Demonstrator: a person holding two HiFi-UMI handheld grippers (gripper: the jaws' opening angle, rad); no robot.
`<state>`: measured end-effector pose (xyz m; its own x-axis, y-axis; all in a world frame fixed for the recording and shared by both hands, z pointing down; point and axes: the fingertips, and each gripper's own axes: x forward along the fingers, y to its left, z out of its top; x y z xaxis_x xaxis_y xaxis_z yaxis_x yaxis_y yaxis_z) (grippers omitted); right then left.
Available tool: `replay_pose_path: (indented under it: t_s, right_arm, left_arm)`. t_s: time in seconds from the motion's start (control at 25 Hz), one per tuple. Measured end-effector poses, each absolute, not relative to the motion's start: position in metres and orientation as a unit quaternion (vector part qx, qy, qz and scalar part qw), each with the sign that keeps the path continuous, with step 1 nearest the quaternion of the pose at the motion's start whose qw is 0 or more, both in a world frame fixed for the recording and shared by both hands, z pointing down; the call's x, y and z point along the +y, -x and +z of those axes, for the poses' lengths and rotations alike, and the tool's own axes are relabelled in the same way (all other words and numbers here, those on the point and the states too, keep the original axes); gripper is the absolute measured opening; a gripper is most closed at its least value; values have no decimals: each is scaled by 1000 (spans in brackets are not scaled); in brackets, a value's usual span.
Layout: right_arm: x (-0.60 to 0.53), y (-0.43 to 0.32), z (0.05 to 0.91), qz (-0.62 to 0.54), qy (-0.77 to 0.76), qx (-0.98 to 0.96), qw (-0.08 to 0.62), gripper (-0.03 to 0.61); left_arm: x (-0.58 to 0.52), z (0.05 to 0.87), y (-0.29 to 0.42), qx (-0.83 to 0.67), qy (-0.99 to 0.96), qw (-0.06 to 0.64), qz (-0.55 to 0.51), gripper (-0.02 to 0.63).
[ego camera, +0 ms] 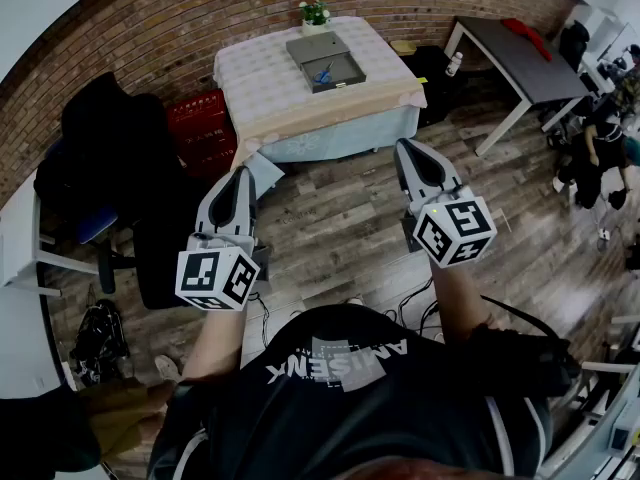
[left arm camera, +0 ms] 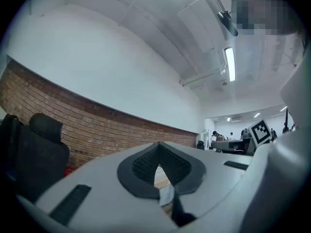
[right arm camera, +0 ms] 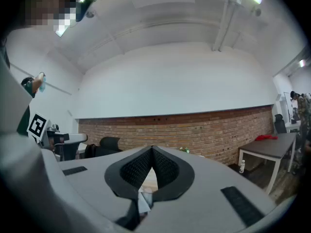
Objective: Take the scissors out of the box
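Observation:
An open grey box (ego camera: 325,60) lies on a cloth-covered table (ego camera: 262,93) far ahead of me, with blue-handled scissors (ego camera: 323,73) inside it. My left gripper (ego camera: 243,166) is held well short of the table, over the wooden floor, its jaws shut and empty. Level with it on the other side, my right gripper (ego camera: 403,146) is also shut with nothing in it. In the left gripper view the left gripper (left arm camera: 159,144) has its tips touching, and the right gripper (right arm camera: 152,147) looks the same in the right gripper view. Neither gripper view shows the box.
A small potted plant (ego camera: 314,12) stands behind the box. Red crates (ego camera: 205,128) and a black office chair (ego camera: 118,138) sit left of the table. A dark desk (ego camera: 530,58) with a bottle (ego camera: 455,63) is at the right, and a seated person (ego camera: 605,148) further right.

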<state>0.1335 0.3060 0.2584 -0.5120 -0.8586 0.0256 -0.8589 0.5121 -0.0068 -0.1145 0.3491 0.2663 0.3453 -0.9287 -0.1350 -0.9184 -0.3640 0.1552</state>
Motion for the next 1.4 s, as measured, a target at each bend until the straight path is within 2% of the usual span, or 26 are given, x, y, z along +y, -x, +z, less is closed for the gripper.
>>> replay_pose_path:
  t_s: [0.32,0.92,1.24,1.4]
  right_arm:
    - [311,-123,252,7,-501,-865,3,40]
    - [326,-84,255,14,-509,-861,8,41]
    - [342,-71,264,14,-529,-848,9,41]
    - [345,-63,268,14,-523,-852,20,41]
  left_arm:
    - [352,275,105,-522,-851,30,-55,12]
    - [351,283,133,-490,-869,51,-37,12]
    - [364,293,151,-469,-882,20,-32,12]
    - [363,297,156,-469,-881,49,-39,12]
